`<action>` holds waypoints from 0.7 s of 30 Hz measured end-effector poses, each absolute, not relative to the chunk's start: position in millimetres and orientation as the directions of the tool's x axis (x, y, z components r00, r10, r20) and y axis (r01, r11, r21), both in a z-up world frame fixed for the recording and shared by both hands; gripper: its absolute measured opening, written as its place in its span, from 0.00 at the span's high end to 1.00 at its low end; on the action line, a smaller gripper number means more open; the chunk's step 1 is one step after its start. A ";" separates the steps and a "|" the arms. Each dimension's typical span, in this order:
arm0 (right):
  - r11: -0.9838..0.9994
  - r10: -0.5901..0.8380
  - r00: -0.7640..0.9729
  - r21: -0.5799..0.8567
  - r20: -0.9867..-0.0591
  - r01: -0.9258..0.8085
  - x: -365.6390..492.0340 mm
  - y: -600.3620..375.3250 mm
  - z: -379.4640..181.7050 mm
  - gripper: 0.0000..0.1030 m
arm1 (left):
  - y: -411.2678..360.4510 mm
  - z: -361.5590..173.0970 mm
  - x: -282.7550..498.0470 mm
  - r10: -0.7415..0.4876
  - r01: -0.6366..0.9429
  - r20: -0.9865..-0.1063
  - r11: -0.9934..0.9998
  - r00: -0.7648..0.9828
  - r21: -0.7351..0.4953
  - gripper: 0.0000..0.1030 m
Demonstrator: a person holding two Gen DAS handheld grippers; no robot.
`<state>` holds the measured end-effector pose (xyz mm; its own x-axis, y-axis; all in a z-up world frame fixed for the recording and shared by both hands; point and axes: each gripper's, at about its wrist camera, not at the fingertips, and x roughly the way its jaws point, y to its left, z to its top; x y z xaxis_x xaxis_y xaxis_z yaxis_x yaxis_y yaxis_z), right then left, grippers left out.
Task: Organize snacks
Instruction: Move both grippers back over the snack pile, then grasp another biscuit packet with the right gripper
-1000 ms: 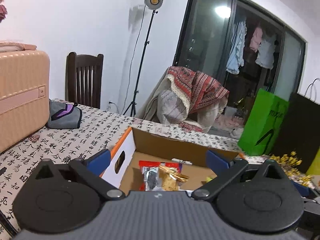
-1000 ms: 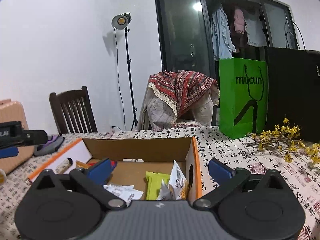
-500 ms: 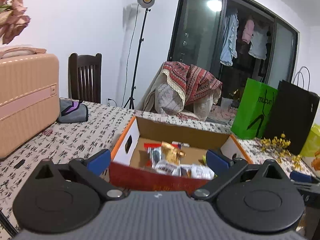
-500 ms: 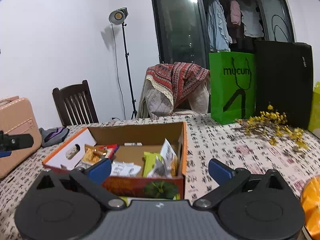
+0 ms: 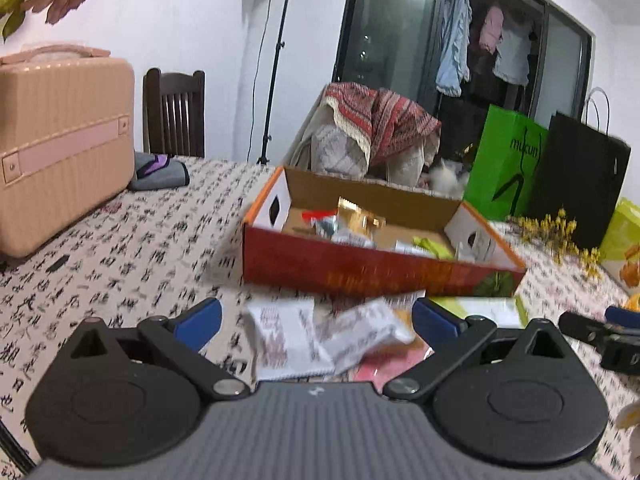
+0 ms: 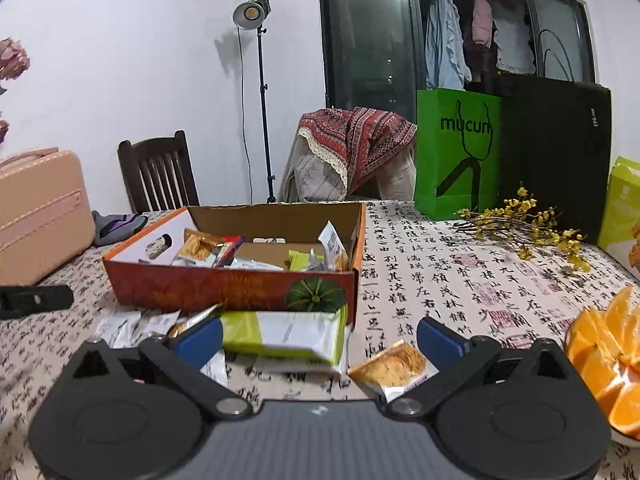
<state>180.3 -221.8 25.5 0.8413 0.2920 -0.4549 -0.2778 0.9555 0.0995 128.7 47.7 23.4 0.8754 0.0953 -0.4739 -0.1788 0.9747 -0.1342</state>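
An orange cardboard box (image 6: pixel 224 286) (image 5: pixel 360 268) with several snack packets inside stands mid-table. In front of it lie loose snacks: white packets (image 5: pixel 304 336), a green-and-white packet (image 6: pixel 284 334) and a golden packet (image 6: pixel 394 366). My left gripper (image 5: pixel 316 316) is open above the white packets, holding nothing. The right gripper (image 6: pixel 320 332) is open too, hovering over the green-and-white packet, the golden one beside its right finger. More white packets (image 6: pixel 128 326) lie at the left in the right wrist view.
A pink suitcase (image 5: pixel 60 140) and a grey pouch (image 5: pixel 160 172) sit at the left. Green bag (image 6: pixel 456 152) and black bag (image 6: pixel 556 148), yellow flower sprigs (image 6: pixel 524 224) and a plate of orange slices (image 6: pixel 604 352) fill the right. Chairs stand behind the table (image 6: pixel 440 272).
Both grippers have pulled back from over the box toward the near table edge and tilted down. The loose snacks in front of the box have come into view.
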 end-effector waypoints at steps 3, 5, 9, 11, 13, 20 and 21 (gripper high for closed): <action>0.950 0.308 0.832 0.101 -0.462 -0.295 167.2 -224.9 19.2 0.00 | 49.5 14.1 123.5 0.096 -0.176 -0.486 0.977 0.868 -0.121 0.00; 0.949 0.309 0.830 0.097 -0.465 -0.299 164.5 -225.4 17.6 0.00 | 51.4 8.1 120.9 0.096 -0.176 -0.491 0.977 0.866 -0.118 0.00; 0.945 0.320 0.819 0.097 -0.476 -0.312 154.1 -228.1 10.5 0.00 | 55.4 -0.3 118.2 0.099 -0.185 -0.499 0.975 0.861 -0.126 0.00; 0.943 0.324 0.814 0.100 -0.482 -0.316 150.2 -229.4 7.1 0.00 | 57.4 -4.6 118.0 0.100 -0.189 -0.501 0.973 0.860 -0.130 0.00; 0.944 0.322 0.805 0.100 -0.498 -0.316 149.5 -230.5 1.6 0.00 | 57.6 -10.5 119.1 0.094 -0.187 -0.509 0.973 0.856 -0.135 0.00; 0.950 0.306 0.792 0.113 -0.528 -0.292 158.2 -232.3 -7.7 0.00 | 57.7 -23.2 122.3 0.072 -0.171 -0.514 0.974 0.855 -0.148 0.00; 0.950 0.305 0.791 0.114 -0.530 -0.290 159.3 -232.4 -8.6 0.00 | 58.5 -23.8 121.9 0.068 -0.169 -0.512 0.973 0.857 -0.154 0.00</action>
